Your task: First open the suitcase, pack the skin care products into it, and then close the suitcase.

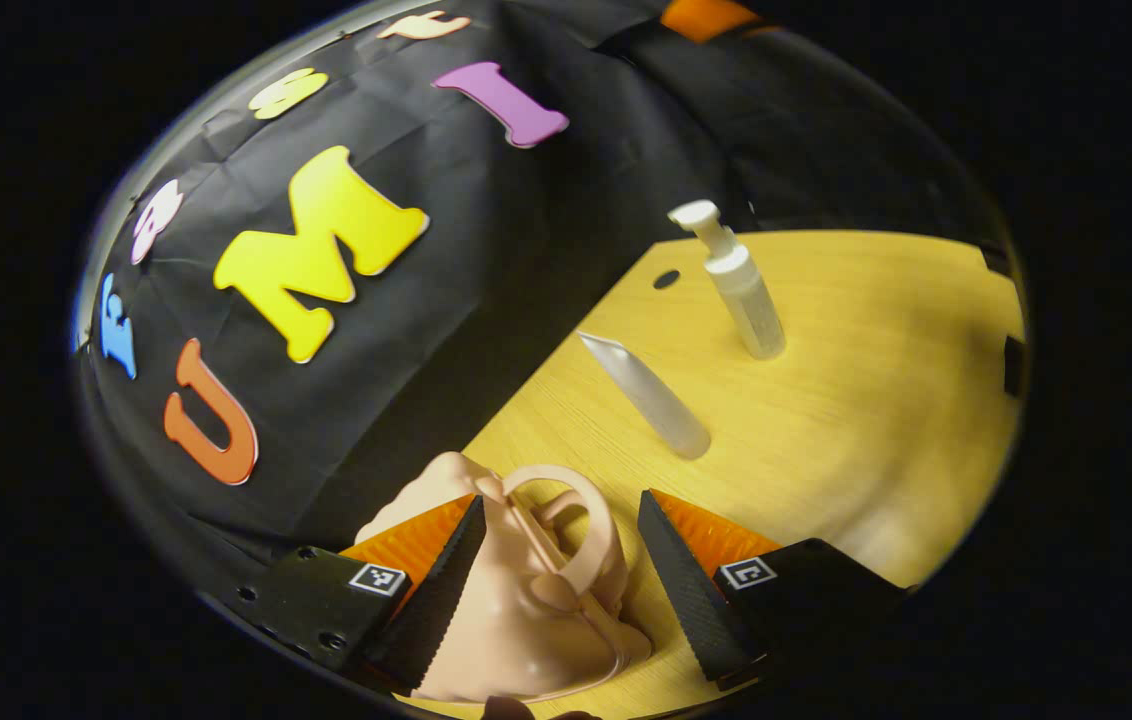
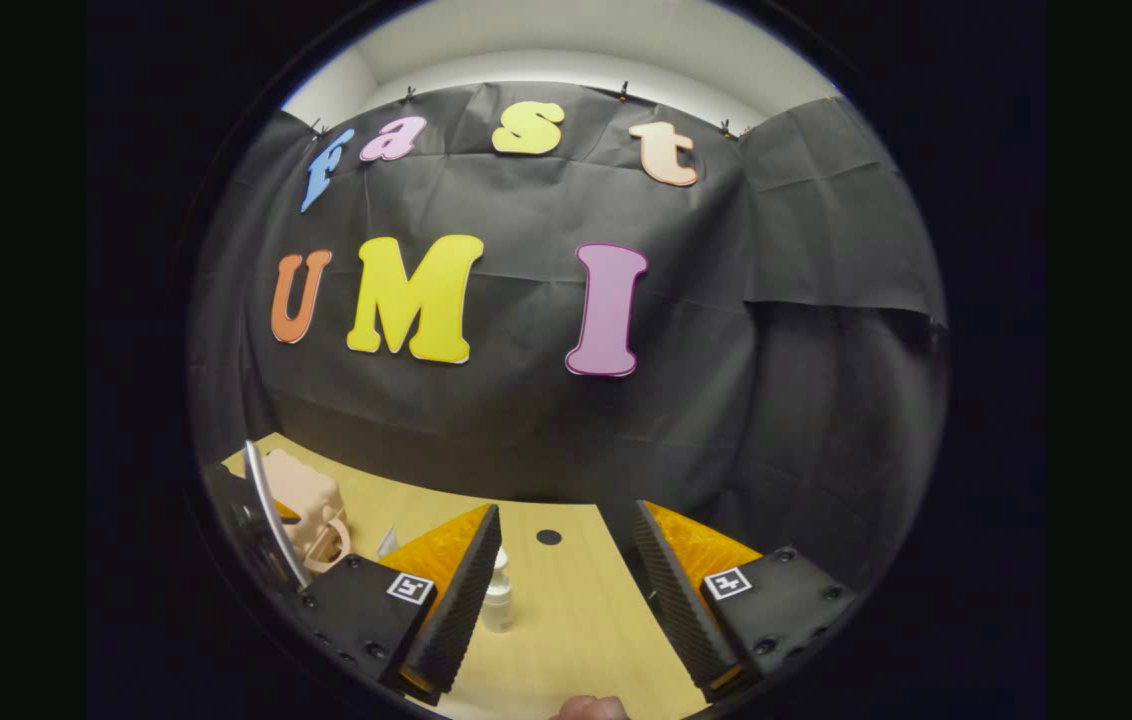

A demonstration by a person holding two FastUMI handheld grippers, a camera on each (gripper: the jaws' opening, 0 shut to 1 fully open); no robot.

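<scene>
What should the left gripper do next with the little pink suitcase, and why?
Probably ease the left gripper forward and close it on the suitcase's handle. The pink suitcase looks shut and sits between the open fingers, which aren't pressing on it. The pump bottle and the tube wait on the table, so opening likely comes first.

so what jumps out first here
The pink suitcase sits closed on the wooden table, between the open fingers of the left hand-held gripper. Beyond it a tube lies flat and a pump bottle stands upright.
</scene>
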